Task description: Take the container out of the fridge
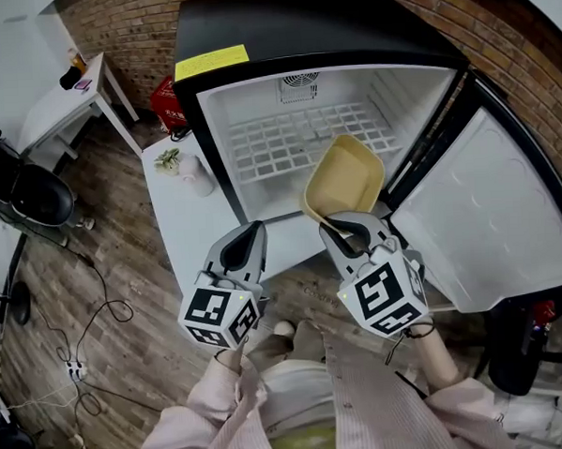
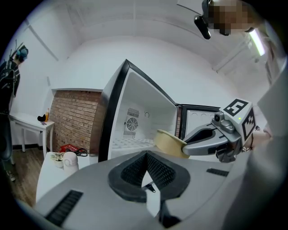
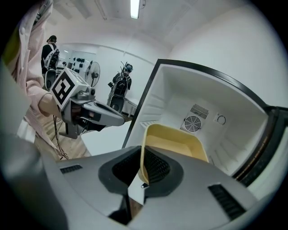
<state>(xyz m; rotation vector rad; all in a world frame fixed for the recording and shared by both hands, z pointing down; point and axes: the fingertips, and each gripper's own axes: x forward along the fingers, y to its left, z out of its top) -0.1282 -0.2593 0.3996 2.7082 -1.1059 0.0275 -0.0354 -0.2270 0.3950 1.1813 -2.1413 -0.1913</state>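
A pale yellow, shallow plastic container (image 1: 346, 176) with rounded corners and a thin raised rim shows a plain, bare inside with no print on it. It hangs tilted at the open front of the black fridge with a white interior (image 1: 415, 99), above the front right part of the white wire shelf (image 1: 286, 143). The right gripper (image 1: 330, 226) has its jaws clenched on the container's near rim, with the wall edge pinched between the dark ribbed pads. The left gripper (image 1: 248, 234) hovers beside it with its jaws pressed together on nothing. A yellow rectangular sticker (image 1: 211, 61) on the fridge top carries dark print too small to read. Each gripper's cube bears black-and-white square markers.
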